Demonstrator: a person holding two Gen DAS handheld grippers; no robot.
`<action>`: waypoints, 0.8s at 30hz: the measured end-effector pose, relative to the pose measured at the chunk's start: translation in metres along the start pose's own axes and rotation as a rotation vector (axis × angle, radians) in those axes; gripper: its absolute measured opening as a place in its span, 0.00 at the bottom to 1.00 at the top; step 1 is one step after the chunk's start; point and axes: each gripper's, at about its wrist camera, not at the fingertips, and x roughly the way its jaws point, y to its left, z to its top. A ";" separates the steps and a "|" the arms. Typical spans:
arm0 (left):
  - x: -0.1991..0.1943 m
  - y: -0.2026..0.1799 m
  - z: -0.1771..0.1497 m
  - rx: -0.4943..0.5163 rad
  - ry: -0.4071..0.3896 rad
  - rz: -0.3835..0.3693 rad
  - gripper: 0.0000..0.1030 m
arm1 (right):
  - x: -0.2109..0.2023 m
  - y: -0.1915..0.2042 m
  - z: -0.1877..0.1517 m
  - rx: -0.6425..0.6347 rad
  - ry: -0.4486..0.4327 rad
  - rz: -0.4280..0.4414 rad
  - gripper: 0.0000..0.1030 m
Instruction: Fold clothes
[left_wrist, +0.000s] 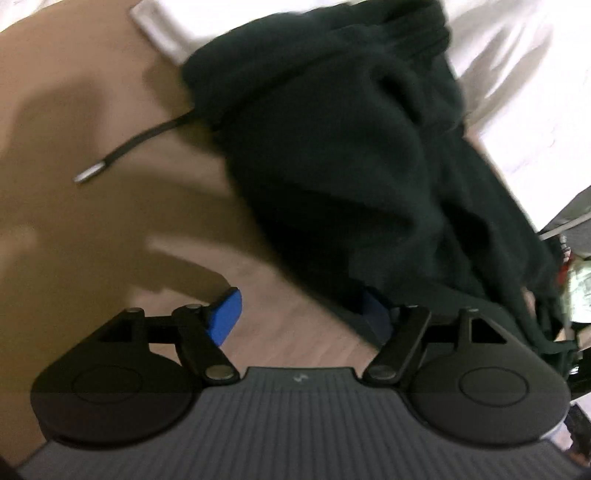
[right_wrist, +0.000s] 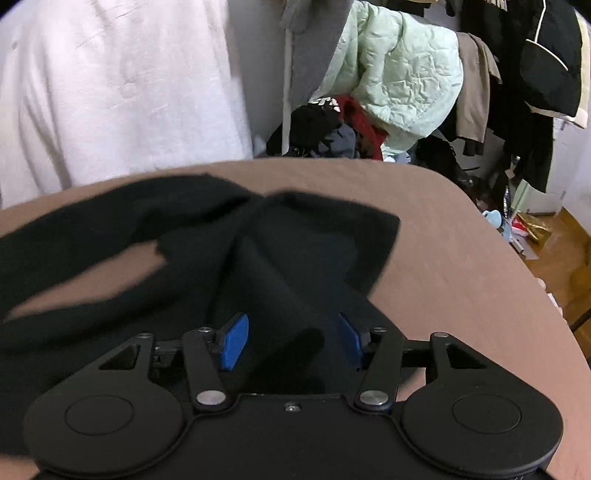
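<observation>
one black garment (right_wrist: 280, 251), two open grippers (left_wrist: 301, 317) (right_wrist: 291, 339).

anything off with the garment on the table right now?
Yes. The black garment lies bunched and twisted on the brown table, not flat. Its drawstring trails loose onto the table. In the right wrist view a fold stands between the open right gripper pads, unpinched.

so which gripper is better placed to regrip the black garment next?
Probably the right gripper: its open fingers straddle a raised fold of the black garment. The left gripper is open mostly over bare table, with only one finger at the cloth's edge.
</observation>
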 end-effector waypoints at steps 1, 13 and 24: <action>-0.009 0.007 -0.005 -0.023 -0.034 -0.063 0.66 | -0.002 -0.008 -0.010 -0.003 0.004 0.005 0.57; 0.022 -0.002 -0.007 -0.069 -0.037 -0.145 0.69 | 0.041 -0.059 -0.071 0.373 0.143 0.405 0.62; 0.056 0.026 0.032 -0.221 -0.139 -0.251 0.93 | 0.089 -0.066 -0.029 0.508 0.100 0.345 0.78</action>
